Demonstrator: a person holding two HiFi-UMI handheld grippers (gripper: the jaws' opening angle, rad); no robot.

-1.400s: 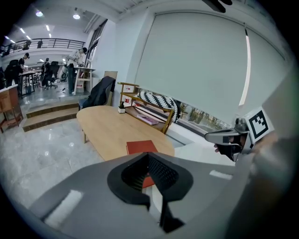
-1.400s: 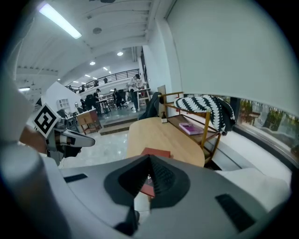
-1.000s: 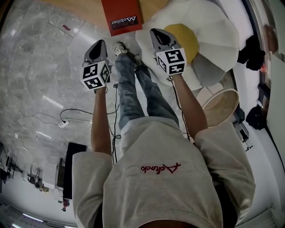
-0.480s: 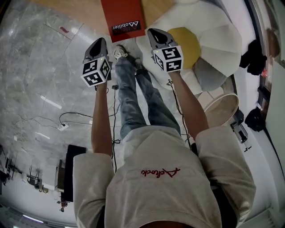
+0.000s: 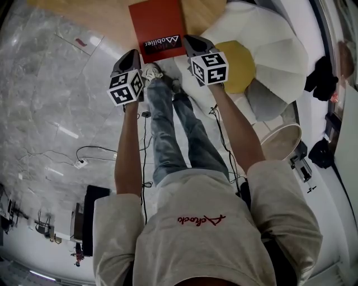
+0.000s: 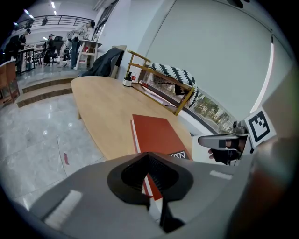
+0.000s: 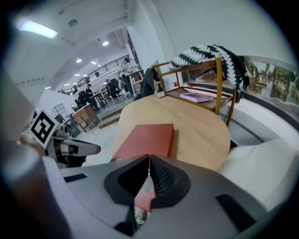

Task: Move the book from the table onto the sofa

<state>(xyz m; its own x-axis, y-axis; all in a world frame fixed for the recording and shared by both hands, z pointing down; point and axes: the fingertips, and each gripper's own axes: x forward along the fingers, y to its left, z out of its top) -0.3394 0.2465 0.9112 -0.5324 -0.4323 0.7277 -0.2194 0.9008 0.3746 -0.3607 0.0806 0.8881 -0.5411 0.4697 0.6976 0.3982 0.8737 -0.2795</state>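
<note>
The left gripper (image 6: 148,156) is held with its jaws pressed together and nothing caught between them – the ribbed pads are seen meeting in its own view. The right gripper (image 7: 149,161) is likewise closed and empty. Both are pointed forward and downward, side by side, apart from each other. The red book (image 5: 158,22) is seen lying flat on the wooden table (image 5: 106,17), at the table's near edge, just ahead of the two grippers and between their lines of aim; it is touched by neither. From the left gripper it is placed ahead and slightly to the right, from the right gripper ahead and slightly to the left. White lettering on a dark band is shown on the book's near end. The white sofa (image 5: 279,44) is found to the right of the right gripper, with a yellow cushion (image 5: 239,62) and a grey cushion (image 5: 263,100) resting on it – well apart from the book. Beyond the table, a chair (image 7: 219,88) draped with a black-and-white patterned throw (image 7: 210,55) is visible.
</note>
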